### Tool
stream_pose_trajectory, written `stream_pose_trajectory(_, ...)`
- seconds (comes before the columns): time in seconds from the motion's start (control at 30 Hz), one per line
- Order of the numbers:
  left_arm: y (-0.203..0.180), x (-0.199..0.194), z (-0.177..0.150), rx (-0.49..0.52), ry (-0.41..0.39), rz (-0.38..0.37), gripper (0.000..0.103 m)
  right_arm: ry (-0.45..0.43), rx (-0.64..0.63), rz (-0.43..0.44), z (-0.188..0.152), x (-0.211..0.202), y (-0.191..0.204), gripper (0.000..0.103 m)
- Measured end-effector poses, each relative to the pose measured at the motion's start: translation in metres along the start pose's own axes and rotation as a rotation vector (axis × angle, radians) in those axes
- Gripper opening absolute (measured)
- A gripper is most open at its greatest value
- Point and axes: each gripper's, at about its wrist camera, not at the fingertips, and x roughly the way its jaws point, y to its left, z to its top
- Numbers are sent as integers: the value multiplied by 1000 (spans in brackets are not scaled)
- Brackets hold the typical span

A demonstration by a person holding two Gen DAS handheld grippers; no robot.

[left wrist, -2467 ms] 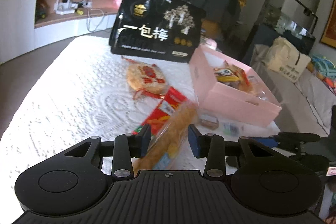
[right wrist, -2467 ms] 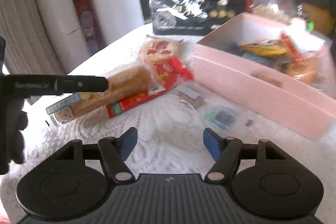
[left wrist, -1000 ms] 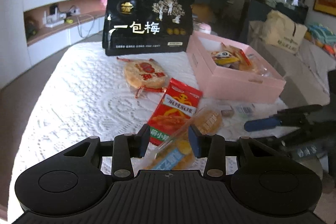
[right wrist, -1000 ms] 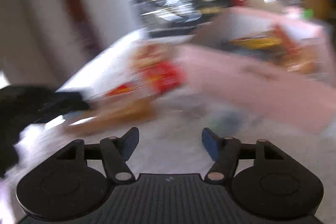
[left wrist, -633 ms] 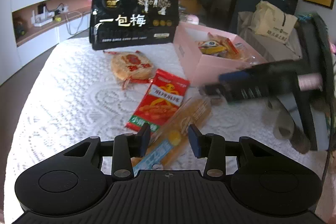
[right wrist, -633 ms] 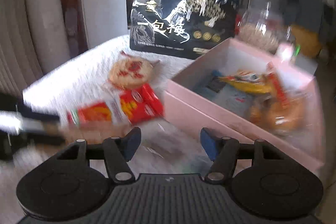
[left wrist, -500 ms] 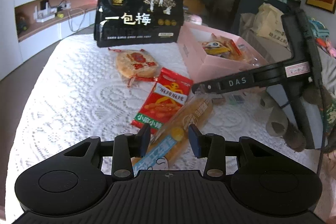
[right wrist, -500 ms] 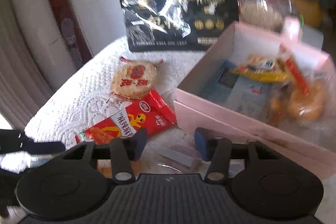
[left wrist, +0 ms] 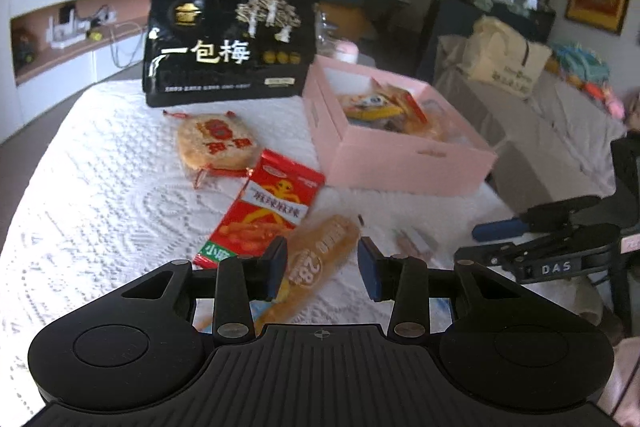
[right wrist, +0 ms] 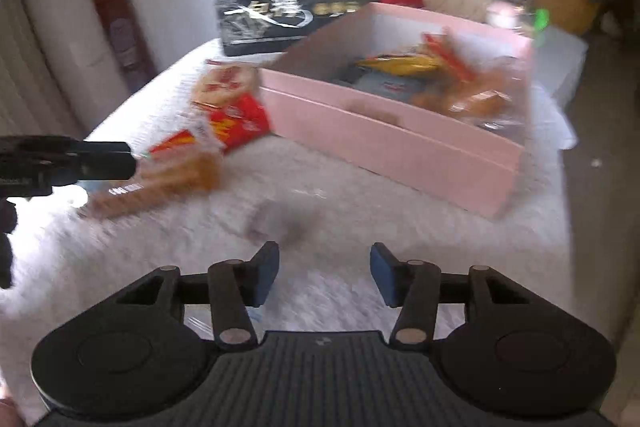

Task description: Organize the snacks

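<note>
Snacks lie loose on the white textured cloth (left wrist: 92, 187), and the pink box (left wrist: 404, 167) serves as the landmark for all of them. Behind the box's far-left corner stands the big black pouch (left wrist: 228, 43), upright and the largest thing here; it looks bulky but light, and probably too wide to fit beside what the box already holds. Inside the box sit a few wrapped items, yellow and orange, piled toward its far end.

Left of the box lies the round rice cracker (left wrist: 218, 143) in clear wrap, likely brittle, best taken gently by the twisted wrap ends. Just nearer than it, off the box's near-left corner, is the flat red packet (left wrist: 268, 211), thin and slippery, best pinched at an edge seam.

Nearer again is the long bread stick (left wrist: 316, 263) in its clear wrapper. It runs between the pads of the left gripper (left wrist: 322, 267), which look clenched on its lower part, though the far pad stands a little off the wrapper, so the hold seems slight. The bread should be soft and crushable, the film slick; a hold around the middle with light pressure would suit it, and the free end may droop.

In front of the box's near wall lies a small clear-wrapped sweet (right wrist: 280, 219), blurred. The right gripper (right wrist: 324, 277) hangs over the cloth beside it with nothing between its pads, and its jaws are opening. The sweet is tiny and light; it wants a low, centred pinch.
</note>
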Motion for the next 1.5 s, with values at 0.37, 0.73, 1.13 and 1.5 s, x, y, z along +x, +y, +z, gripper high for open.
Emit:
stream_pose_trajectory(0.37, -8, -15, 8, 165, 5, 64, 43, -57, 106, 33, 9, 21, 35, 58)
stream_pose_trajectory(0.73, -26, 25, 1, 268, 123, 86, 50, -78, -20, -142, -7, 20, 53, 64)
stream_pose_trajectory(1.13, -37, 32, 2, 284, 131, 106, 50, -112, 5, -190, -25, 7, 36, 70)
stream_pose_trajectory(1.5, -24, 36, 1, 237, 136, 124, 52, -122, 11, -194, -27, 8, 36, 73)
